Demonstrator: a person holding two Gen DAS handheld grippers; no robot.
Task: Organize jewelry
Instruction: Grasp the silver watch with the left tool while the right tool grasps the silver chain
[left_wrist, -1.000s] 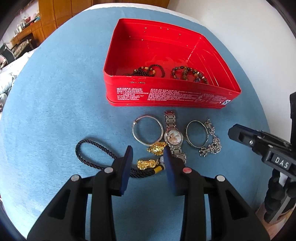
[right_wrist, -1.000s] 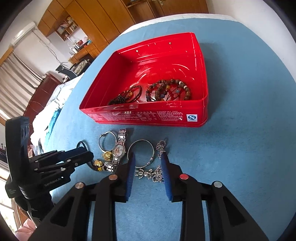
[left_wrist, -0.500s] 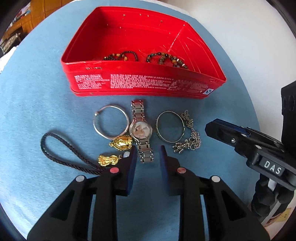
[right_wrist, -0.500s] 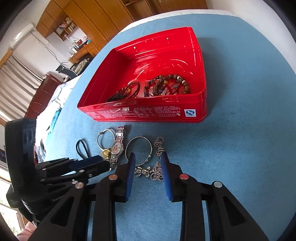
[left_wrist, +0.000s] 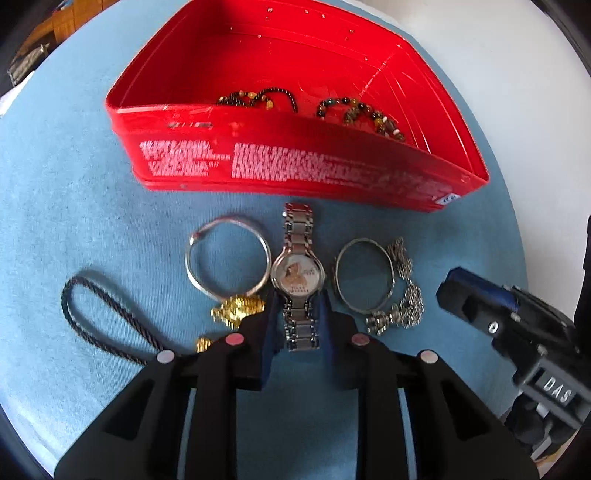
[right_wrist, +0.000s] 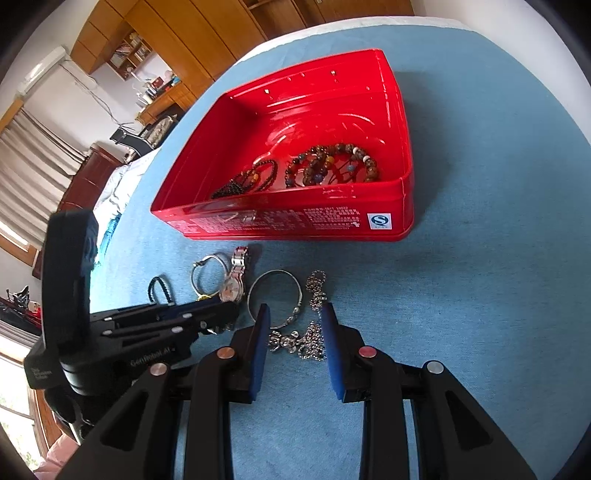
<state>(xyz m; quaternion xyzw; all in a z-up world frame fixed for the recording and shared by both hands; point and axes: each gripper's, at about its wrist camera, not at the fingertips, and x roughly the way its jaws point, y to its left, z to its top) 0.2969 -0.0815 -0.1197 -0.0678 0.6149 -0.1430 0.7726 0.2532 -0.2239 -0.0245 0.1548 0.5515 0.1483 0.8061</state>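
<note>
the red tin (left_wrist: 295, 166) sits on the blue cloth (left_wrist: 74, 192), and everything else is placed from it. inside the tin, close behind its near wall, lie a dark beaded bracelet (left_wrist: 258, 99) and a multicoloured beaded bracelet (left_wrist: 362, 114). just in front of the near wall a silver watch (left_wrist: 298, 275) lies with its band running away from the tin. a silver bangle (left_wrist: 228, 258) lies to the watch's left, and a thinner silver bangle (left_wrist: 364, 275) to its right, touching a silver chain (left_wrist: 406, 291). farther from the tin, gold charms (left_wrist: 238, 312) and a black cord loop (left_wrist: 99, 317) lie on the cloth.

the left gripper (left_wrist: 298, 325) has its jaws apart, straddling the lower watch band; whether the pads touch it is unclear. the right gripper (right_wrist: 295, 338) is spread wide too, with the chain's lower end between its fingers, holding nothing.
</note>
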